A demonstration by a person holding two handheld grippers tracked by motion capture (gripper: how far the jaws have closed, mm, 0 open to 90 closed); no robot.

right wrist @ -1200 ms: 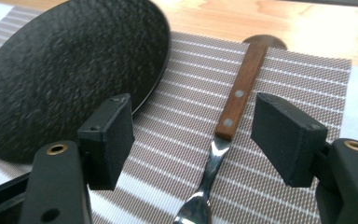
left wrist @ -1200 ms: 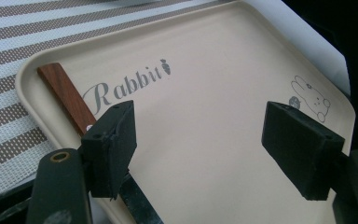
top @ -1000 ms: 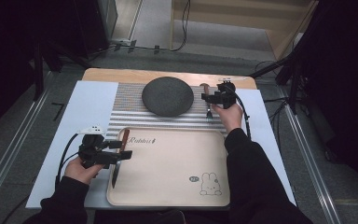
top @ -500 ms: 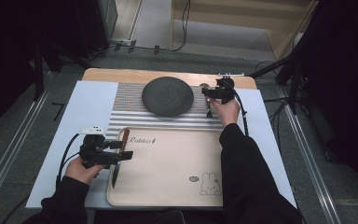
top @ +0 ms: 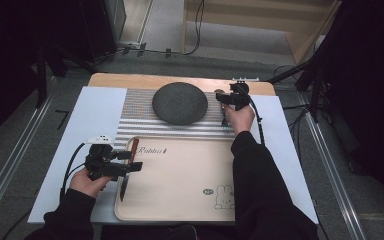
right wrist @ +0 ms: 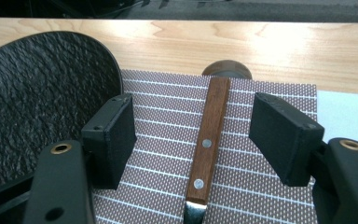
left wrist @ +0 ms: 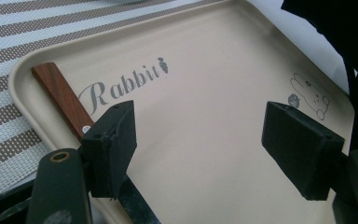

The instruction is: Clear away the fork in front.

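- Overhead, the left gripper (top: 125, 167) hovers at the near left corner of the tray (top: 180, 200), its jaws apart over a knife (top: 128, 167) that lies along the tray's left edge. The right gripper (top: 223, 102) sits at the far right of the striped mat (top: 135, 117), just beside the dark plate (top: 179, 102); a second knife (top: 223, 120) on the mat runs back under the hand that holds it.
- Along the left gripper (left wrist: 205, 149), both fingers (left wrist: 109, 147) stand wide open, gripping nothing. The knife's wooden handle (left wrist: 63, 98) reaches out past the left finger, on the tray (left wrist: 205, 84) beside the word "Rabbit".
- Along the right gripper (right wrist: 198, 140), the fingers (right wrist: 282, 140) are open, with the wooden knife handle (right wrist: 207, 140) lying midway between them, touched by neither. The plate (right wrist: 37, 98) lies outside the left finger, and the mat (right wrist: 163, 140) is beneath.
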